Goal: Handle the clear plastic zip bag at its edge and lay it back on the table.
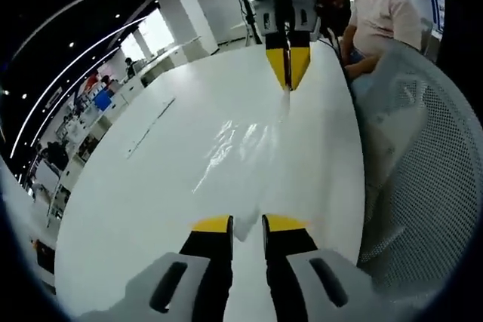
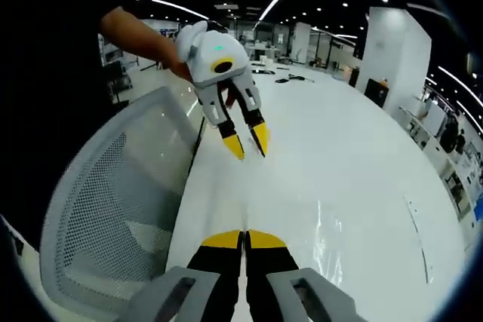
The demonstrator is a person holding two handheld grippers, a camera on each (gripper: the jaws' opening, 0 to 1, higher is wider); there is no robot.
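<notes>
Yellow-tipped and closest in, the left gripper (image 1: 247, 224) has its jaws parted, released, with nothing clamped between them. In the right gripper view it hangs open above the near table edge, up ahead of the right jaws.

Biggest thing out there is the glossy white table (image 1: 151, 209), running away ahead of both pairs of jaws. Next, the grey mesh office chair (image 1: 430, 171), pushed up along the table edge to the right of the left jaws. A person in a pale pink top (image 1: 381, 13) sits beyond it.

Now the one that matters: the clear plastic zip bag (image 1: 238, 145) lies on the table between the two grippers, showing up mostly as wrinkled glare. Its far edge tapers up into the right gripper (image 1: 287, 73), whose yellow tips are clenched together and appear to be pinching that edge.

Risks from here, as I judge them. The film is slick and nearly invisible on this bright surface, so it could slide out of a one-sided pinch. With its near end free, the bag could fold over itself or drag instead of settling flat. It also sits close to the chair-side edge, so a sideways tug could carry it off the table.

No brand, label or writing is legible on the bag, grippers or table.
</notes>
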